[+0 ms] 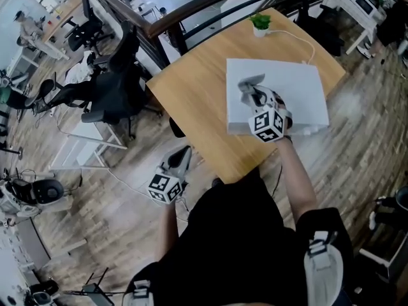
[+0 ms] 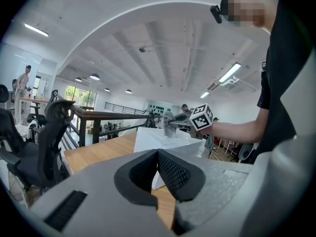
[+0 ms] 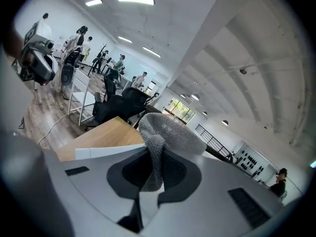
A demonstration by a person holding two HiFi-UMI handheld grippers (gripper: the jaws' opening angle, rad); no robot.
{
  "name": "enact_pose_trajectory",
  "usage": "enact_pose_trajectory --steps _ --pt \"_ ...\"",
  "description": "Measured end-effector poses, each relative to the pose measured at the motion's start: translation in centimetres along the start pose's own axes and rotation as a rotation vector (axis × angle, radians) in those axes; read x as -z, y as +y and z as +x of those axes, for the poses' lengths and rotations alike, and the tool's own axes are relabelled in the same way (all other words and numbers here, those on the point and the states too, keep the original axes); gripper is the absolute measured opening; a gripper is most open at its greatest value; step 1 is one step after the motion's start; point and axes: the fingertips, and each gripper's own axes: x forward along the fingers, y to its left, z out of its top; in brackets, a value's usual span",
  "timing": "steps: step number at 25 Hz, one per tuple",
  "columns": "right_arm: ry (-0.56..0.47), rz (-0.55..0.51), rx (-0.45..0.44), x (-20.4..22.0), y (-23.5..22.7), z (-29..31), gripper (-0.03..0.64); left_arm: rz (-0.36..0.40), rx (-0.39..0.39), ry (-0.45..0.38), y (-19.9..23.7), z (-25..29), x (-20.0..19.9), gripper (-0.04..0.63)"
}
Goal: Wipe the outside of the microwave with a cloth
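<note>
Black shirt (image 1: 245, 234); grey left hand-held gripper (image 1: 185, 152) and right hand-held gripper (image 1: 250, 89) bear black-and-white cubes (image 1: 164, 187).

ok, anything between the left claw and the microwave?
Only bare wooden table, in the head view. Left claw is shut, empty, off its edge; microwave sits further in.

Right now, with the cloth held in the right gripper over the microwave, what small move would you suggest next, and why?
Probably lower the right gripper slightly and drag the cloth across the top of the microwave. It is shut on the cloth above that white panel, and firm contact isn't evident; the left gripper is shut and empty.
</note>
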Motion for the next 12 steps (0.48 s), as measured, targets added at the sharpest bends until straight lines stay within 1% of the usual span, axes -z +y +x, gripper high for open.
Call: enact_pose_trajectory --steps 4,8,12 --pt "0.021 0.016 0.014 0.7 1.5 -1.7 0.026 0.023 0.041 0.005 -0.7 -0.6 0.1 0.002" --pt "0.016 0.015 0.037 0.4 2.9 -3.2 0.026 0.039 0.076 0.004 -1.4 -1.3 0.2 0.002" --pt "0.023 -0.002 0.032 0.3 4.7 -4.8 0.026 0.05 0.088 0.001 -2.1 -2.0 0.2 0.002"
